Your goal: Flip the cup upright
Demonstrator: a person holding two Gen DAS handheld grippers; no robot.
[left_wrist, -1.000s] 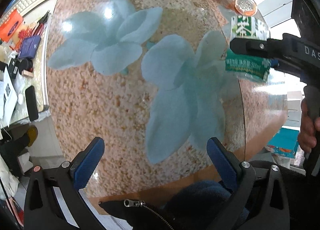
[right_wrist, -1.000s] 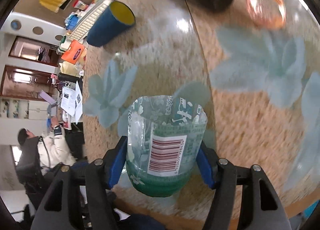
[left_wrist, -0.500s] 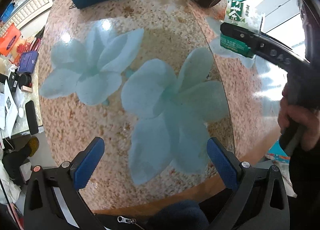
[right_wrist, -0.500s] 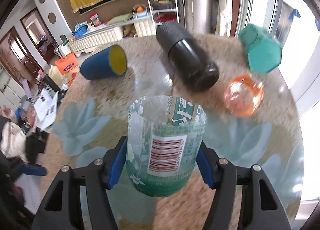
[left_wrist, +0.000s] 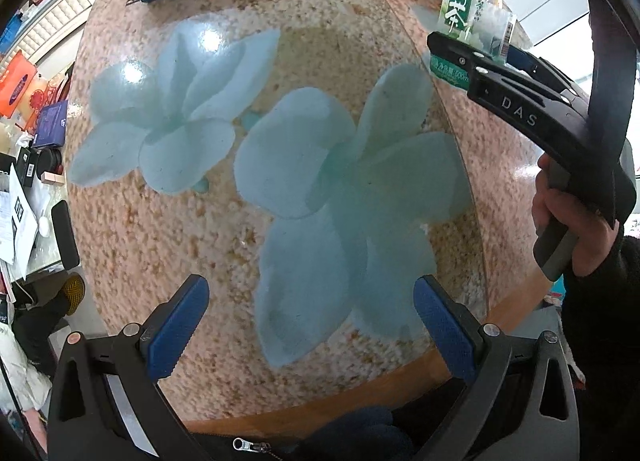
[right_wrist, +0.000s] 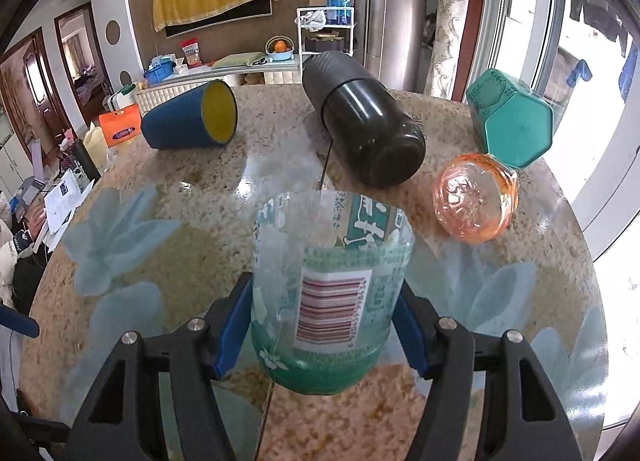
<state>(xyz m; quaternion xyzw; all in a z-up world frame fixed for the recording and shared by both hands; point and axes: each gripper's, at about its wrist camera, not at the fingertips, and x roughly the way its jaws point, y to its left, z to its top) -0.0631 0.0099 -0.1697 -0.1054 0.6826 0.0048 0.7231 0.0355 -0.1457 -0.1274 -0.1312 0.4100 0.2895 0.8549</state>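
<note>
Right claw pinching a clear plastic cup cut from a green-labelled tea bottle, blue pads pressed against both sides just above its green base, open rim up and barcode facing the camera. Cup upright, over the near part of the round speckled stone surface with pale blue flower patterns; whether the base touches cannot be told. Left claw spread wide, nothing between its blue pads, hanging over the near edge of the surface. From the left wrist view, same cup at far right, clamped in the right claw. Behind the cup, lying on their sides: a dark blue cup with yellow inside, a black cylindrical flask, an orange translucent plastic cup and a teal hexagonal container.
</note>
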